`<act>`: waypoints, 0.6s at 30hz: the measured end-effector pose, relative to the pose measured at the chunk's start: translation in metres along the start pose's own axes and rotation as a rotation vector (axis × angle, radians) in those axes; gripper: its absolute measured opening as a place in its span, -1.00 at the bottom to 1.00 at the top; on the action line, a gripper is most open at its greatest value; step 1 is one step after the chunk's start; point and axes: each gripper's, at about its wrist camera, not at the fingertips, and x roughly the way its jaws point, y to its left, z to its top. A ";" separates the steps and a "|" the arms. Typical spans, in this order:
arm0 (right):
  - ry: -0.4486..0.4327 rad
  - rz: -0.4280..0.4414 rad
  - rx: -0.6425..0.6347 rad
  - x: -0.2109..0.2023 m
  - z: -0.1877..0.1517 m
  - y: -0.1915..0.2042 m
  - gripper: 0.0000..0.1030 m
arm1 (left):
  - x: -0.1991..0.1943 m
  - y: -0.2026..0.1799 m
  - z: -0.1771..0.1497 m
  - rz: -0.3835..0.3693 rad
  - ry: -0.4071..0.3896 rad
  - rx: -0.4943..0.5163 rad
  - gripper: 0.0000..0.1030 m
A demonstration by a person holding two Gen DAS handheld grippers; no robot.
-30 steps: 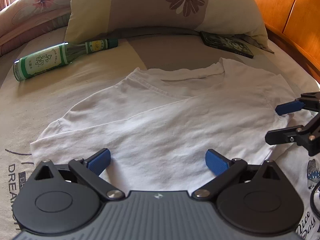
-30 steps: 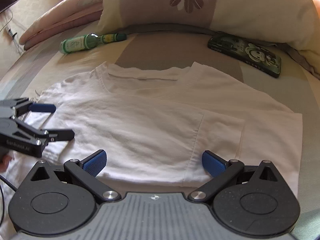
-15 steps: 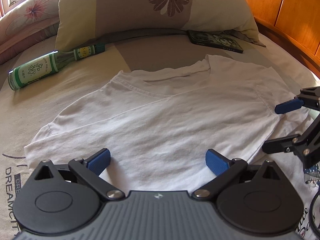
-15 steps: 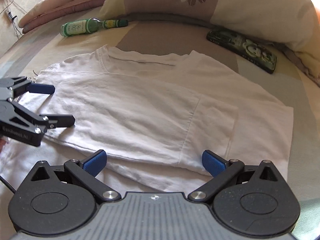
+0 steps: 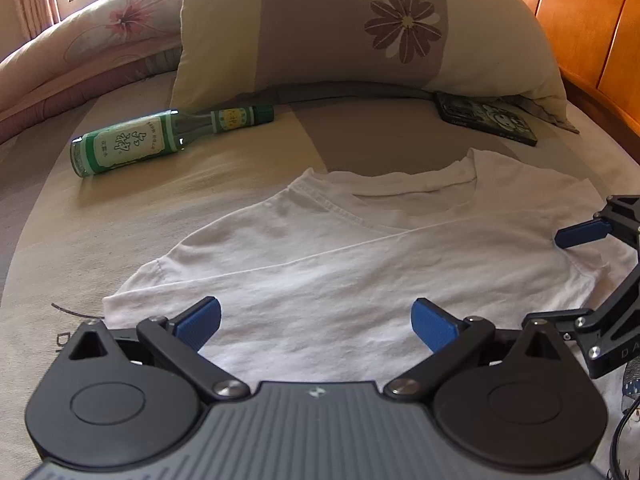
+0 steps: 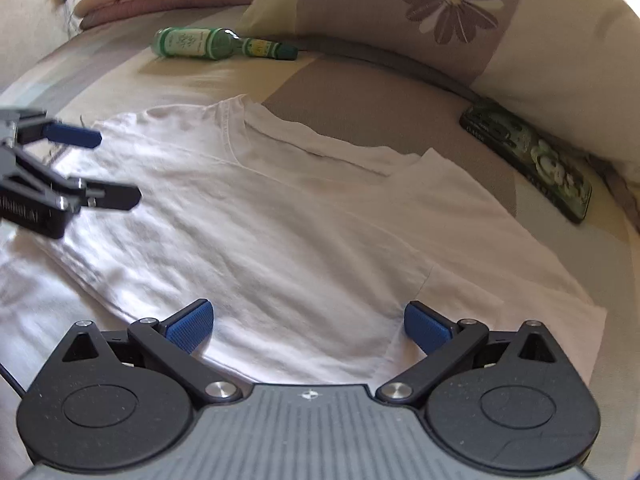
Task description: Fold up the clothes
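White cotton T-shirt (image 5: 360, 264) lies flat mid-bed (image 5: 100, 240), partly folded, collar toward the headboard edge. Left gripper (image 5: 316, 320) and right gripper (image 6: 306, 322) both wide open over its near hem, holding nothing. Green glass bottle (image 5: 160, 140) and dark phone case (image 6: 532, 156) lie by the flowered pillow (image 5: 360, 28).

Left wrist cam sat low over the near hem of the white T-shirt (image 5: 340, 264), facing the pillow (image 5: 360, 28), with the right gripper (image 5: 568, 276) at its right edge. Right wrist cam looked the same way from further right, close above the shirt; the left gripper (image 6: 108, 168) was at its left edge. Both covered shirt, bottle (image 6: 216, 44), phone case (image 6: 532, 156).
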 end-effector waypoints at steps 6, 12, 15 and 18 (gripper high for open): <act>0.026 -0.010 0.015 -0.007 -0.011 -0.022 1.00 | 0.003 0.027 -0.002 0.068 0.013 -0.002 0.96; 0.034 -0.029 0.041 -0.009 -0.015 -0.023 1.00 | 0.025 0.057 -0.004 0.077 0.059 -0.060 1.00; 0.038 -0.042 0.052 -0.010 -0.014 -0.022 1.00 | 0.025 0.062 0.000 0.052 0.080 -0.067 0.98; 0.039 -0.069 0.065 -0.019 -0.008 -0.017 1.00 | 0.005 0.048 0.000 0.030 0.056 -0.018 0.95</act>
